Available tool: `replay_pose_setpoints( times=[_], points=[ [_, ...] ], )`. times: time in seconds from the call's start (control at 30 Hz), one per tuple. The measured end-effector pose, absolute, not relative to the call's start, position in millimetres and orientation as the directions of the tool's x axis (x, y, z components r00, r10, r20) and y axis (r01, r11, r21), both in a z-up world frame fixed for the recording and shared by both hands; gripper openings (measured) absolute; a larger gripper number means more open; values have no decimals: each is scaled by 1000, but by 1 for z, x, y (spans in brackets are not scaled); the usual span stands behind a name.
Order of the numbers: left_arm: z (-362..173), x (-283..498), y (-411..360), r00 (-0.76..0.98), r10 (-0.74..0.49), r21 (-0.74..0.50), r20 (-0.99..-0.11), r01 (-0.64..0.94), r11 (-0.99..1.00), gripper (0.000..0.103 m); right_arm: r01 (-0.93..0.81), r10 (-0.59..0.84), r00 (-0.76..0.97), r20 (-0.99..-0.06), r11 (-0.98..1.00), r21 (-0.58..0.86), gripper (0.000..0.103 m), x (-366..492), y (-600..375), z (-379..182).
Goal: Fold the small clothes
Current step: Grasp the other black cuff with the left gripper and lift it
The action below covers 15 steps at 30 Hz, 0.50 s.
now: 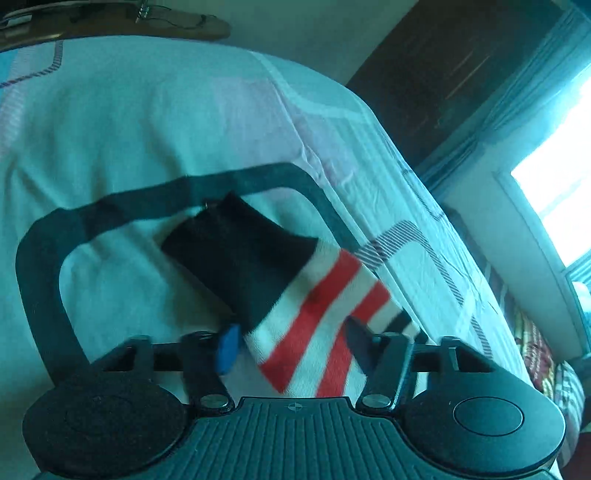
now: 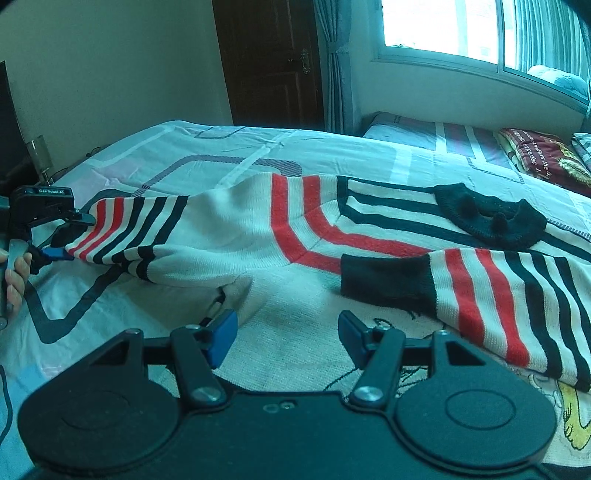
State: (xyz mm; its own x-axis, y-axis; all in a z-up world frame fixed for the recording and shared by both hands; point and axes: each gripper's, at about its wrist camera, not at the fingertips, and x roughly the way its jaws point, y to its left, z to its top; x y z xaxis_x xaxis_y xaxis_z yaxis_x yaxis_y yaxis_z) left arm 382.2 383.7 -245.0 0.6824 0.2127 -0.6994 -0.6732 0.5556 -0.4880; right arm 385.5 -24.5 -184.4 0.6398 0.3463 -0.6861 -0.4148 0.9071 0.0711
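A white knit sweater [image 2: 236, 229] with red and black stripes and a black collar [image 2: 487, 218] lies spread on the bed. One sleeve [image 2: 480, 291] is folded across the body, its black cuff pointing left. The other sleeve [image 2: 125, 229] stretches left and is raised off the sheet. My left gripper [image 2: 70, 236] is shut on its end. In the left wrist view that sleeve [image 1: 306, 317] sits between the blue pads [image 1: 227, 347] of the left gripper [image 1: 293, 343], black cuff [image 1: 236, 254] sticking out ahead. My right gripper [image 2: 288, 338] hovers open over the sweater's lower body.
The bed sheet [image 2: 207, 155] is pale with dark line patterns. A folded red blanket [image 2: 535, 158] and pillows lie at the far right under the window [image 2: 443, 26]. A dark door [image 2: 269, 59] stands behind the bed. A person's hand [image 2: 14, 273] holds the left gripper.
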Motion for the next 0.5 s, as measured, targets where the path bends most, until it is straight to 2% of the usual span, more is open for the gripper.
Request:
replay_pose_setpoints(
  times=[0.1, 0.2, 0.4, 0.5],
  points=[
    [-249, 384, 392, 676, 211, -504, -706, -688, 522, 19, -410, 339, 647, -683, 910, 64, 60, 387, -25, -184],
    [-248, 384, 394, 677, 211, -517, -705, -695, 500, 9, -409, 329, 660, -676, 911, 44, 60, 388, -24, -182],
    [-217, 382, 374, 742, 237, -521, -627, -626, 580, 6, -380, 303, 689, -659, 925, 29, 60, 399, -20, -181],
    [-186, 392, 346, 810, 215, -496, -546, -518, 697, 6, -386, 240, 635, -734, 922, -32, 60, 410, -10, -205]
  ],
)
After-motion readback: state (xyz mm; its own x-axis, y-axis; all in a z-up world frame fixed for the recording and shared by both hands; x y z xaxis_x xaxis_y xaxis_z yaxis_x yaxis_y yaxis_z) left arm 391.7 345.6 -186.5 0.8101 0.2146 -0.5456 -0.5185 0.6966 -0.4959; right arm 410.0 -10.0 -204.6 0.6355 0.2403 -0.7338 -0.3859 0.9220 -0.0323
